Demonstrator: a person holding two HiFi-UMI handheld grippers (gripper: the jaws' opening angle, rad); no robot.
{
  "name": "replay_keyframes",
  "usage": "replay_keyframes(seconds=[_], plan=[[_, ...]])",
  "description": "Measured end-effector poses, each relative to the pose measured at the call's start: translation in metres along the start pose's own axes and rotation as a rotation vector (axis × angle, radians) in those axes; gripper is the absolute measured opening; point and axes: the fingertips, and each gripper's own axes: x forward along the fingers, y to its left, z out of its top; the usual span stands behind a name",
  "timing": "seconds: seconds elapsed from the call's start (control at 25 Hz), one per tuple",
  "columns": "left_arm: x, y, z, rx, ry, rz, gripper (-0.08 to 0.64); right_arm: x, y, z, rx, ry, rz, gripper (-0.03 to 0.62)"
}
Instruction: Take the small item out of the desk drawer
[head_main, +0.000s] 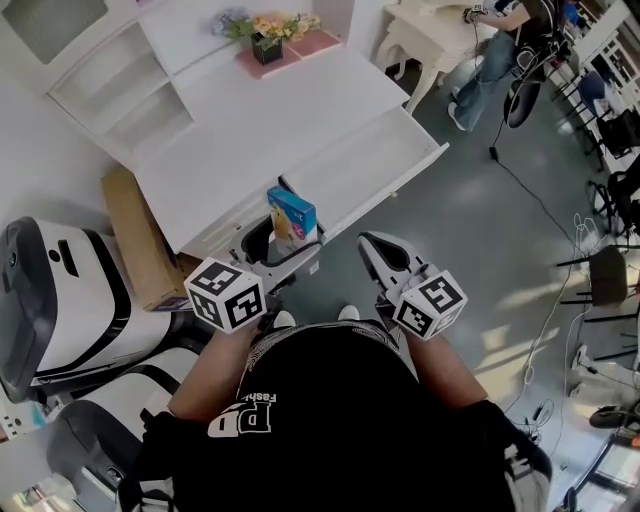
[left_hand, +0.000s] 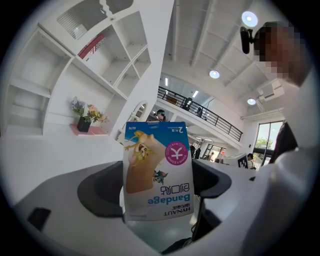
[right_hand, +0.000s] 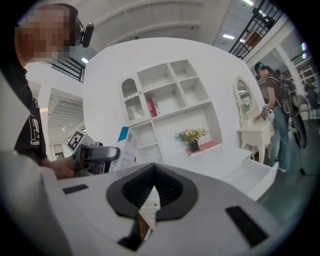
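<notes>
Bandage box (head_main: 291, 215), small, blue and white: clamped between jaws of left tongs (head_main: 283, 250), standing up out of their tips. Same box (left_hand: 157, 170) in left gripper view fills the gap between the jaws, print upside down. Held in the air, not resting on anything visible.

Right tongs (head_main: 385, 258) beside left tongs, a little apart to their right. Jaws pressed together tip to tip (right_hand: 151, 189).

Drawer (head_main: 400, 185) pulled open just ahead of both tongs, and box overlaps its near-left corner in head view. White desk (head_main: 290, 100) beyond drawer. Flower pot (head_main: 266, 45) on pink mat at far edge, ahead of left tongs. Brown carton (head_main: 140, 240) left of left tongs, against desk side.
</notes>
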Motion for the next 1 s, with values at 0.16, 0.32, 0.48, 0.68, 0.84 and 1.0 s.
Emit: replay_keyframes(seconds=[0.16,0.32,0.48,0.68,0.84,1.0], plan=[[0.000,0.002,0.002,0.001,0.001,-0.004,0.417,0.001,0.000,-0.001,0.004,0.006,-0.003,0.008],[-0.001,0.002,0.002,-0.003,-0.001,-0.005,0.417,0.002,0.002,0.002,-0.001,0.006,0.000,0.006],[-0.002,0.002,0.002,-0.004,-0.006,-0.001,0.417,0.003,0.004,0.002,-0.009,0.010,0.007,0.006],[-0.003,0.004,0.001,-0.006,-0.010,0.004,0.417,0.003,0.005,0.000,-0.011,0.014,0.016,0.006],[-0.002,0.001,0.003,-0.004,-0.015,0.004,0.417,0.003,0.005,0.002,-0.018,0.017,0.023,0.006],[-0.006,0.002,0.000,-0.006,-0.014,0.005,0.417,0.006,0.010,-0.001,-0.024,0.025,0.029,0.006]])
